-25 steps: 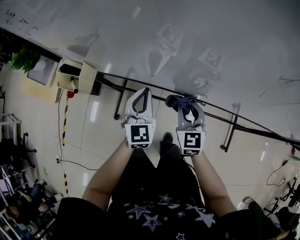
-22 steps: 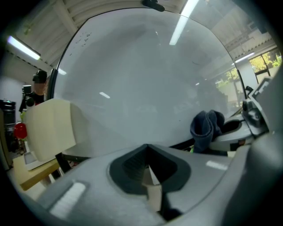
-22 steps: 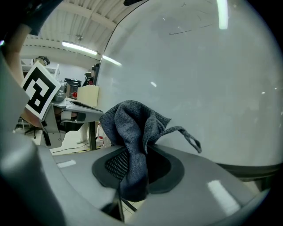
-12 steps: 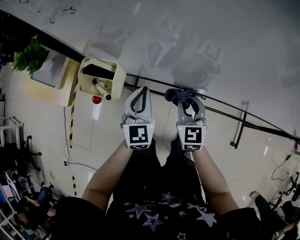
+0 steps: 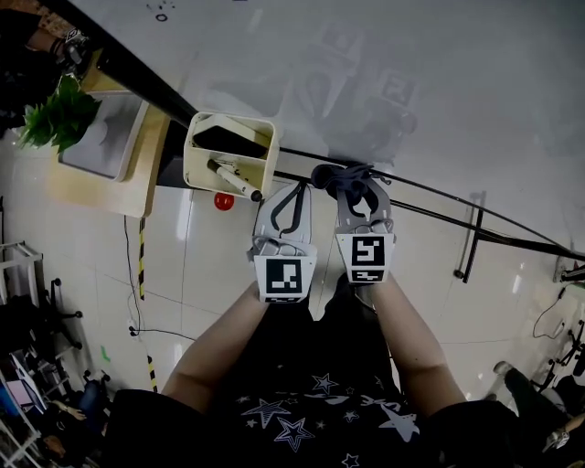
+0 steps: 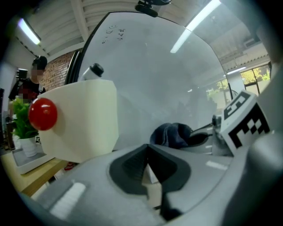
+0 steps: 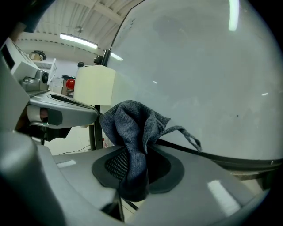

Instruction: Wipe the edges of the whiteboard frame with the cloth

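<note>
The cloth (image 5: 331, 174) is bunched in your right gripper (image 5: 358, 190), jaws clamped on its dark folds, and it's up at the lower black edge of the whiteboard frame (image 5: 137, 73); actual contact can't be made out. Your left gripper (image 5: 294, 196) is just beside it along that frame, jaws closed together on nothing. Further along the frame on that side hangs a cream tray (image 5: 196, 164) with a marker pen (image 5: 233, 179) inside and a red ball (image 5: 223, 201) beneath.

Illegibly small scribbles (image 5: 160, 12) on whiteboard (image 5: 439, 91); cloth's (image 7: 132, 132) lower end deep inside right claw (image 7: 135, 170)
</note>
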Motion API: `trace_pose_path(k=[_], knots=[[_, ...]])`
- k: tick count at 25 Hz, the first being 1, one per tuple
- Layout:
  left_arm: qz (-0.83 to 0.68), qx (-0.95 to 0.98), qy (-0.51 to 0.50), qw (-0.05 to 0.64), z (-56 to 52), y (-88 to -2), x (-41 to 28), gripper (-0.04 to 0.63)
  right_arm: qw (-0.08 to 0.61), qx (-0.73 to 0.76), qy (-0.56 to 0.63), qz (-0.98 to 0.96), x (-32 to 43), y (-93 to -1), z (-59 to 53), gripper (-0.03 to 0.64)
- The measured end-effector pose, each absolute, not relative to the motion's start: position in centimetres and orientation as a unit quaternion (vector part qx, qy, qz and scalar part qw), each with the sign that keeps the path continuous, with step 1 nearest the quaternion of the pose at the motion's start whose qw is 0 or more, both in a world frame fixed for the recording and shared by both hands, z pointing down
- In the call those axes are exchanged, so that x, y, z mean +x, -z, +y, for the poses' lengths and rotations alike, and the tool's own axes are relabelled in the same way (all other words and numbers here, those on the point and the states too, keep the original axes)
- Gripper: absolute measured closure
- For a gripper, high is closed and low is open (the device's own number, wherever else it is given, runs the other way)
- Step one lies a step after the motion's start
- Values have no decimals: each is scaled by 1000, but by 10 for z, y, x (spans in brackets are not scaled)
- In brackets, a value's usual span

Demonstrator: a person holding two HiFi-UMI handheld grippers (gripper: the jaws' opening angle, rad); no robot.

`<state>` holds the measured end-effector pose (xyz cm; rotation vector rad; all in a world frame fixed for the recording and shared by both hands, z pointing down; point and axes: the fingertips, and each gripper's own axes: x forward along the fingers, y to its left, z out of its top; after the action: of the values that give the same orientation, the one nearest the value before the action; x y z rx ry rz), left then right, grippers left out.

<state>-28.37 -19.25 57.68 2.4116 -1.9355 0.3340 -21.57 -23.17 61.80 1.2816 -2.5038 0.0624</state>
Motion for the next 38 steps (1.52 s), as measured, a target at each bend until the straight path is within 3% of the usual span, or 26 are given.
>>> trace_pose_path(k=[16,25,38], knots=[[-588,801,-105,27,-170,-570,-300,591,173,437,-17,-882,-276,-627,-233,529],[-575,812,-93,19,-168,-566,-302,591,173,459,5,-871,-259,-606,-226,529],[-610,791,-24,-37,-147,-460,-262,591,20,465,30,-885,-145,-453,-150,532]])
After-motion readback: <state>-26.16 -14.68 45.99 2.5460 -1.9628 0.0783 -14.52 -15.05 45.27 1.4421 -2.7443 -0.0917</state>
